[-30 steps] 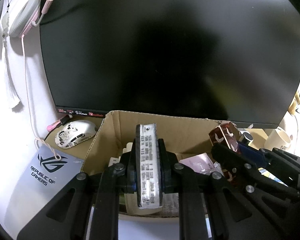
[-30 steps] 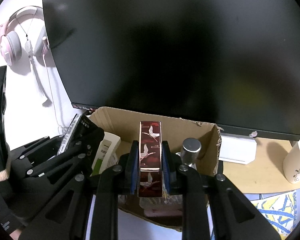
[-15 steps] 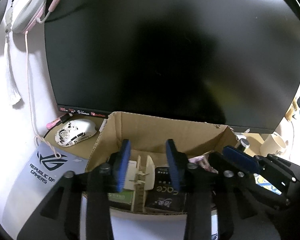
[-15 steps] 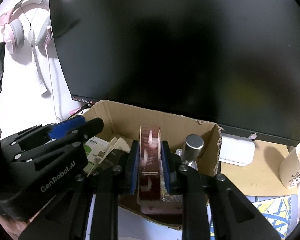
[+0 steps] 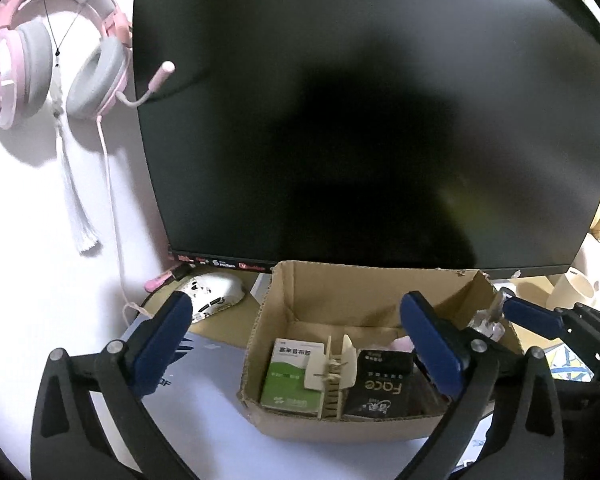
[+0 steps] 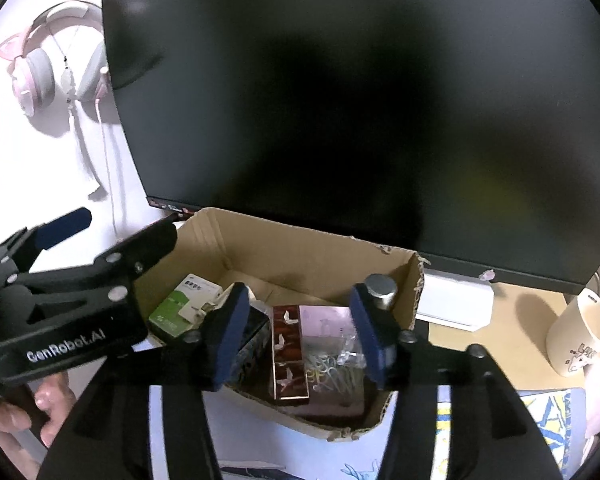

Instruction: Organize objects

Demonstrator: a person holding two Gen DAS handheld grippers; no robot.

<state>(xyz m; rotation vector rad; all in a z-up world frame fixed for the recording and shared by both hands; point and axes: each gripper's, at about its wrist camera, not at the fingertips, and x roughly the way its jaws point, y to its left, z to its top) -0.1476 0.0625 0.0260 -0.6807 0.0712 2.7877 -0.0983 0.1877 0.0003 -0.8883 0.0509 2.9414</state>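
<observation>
Grippers – left [image 5: 300, 344], right [image 6: 296, 332] just spread, empty | monitor [image 5: 360, 120] behind box [image 5: 340, 424]

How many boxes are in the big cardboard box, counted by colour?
Green and white: 1, the green box
Black: 1, the black box
Dark red with white birds: 1, the red box
Total: 3 boxes that I can make out in the cardboard box. Other things lie in there too, but they are not clearly boxes.
</observation>
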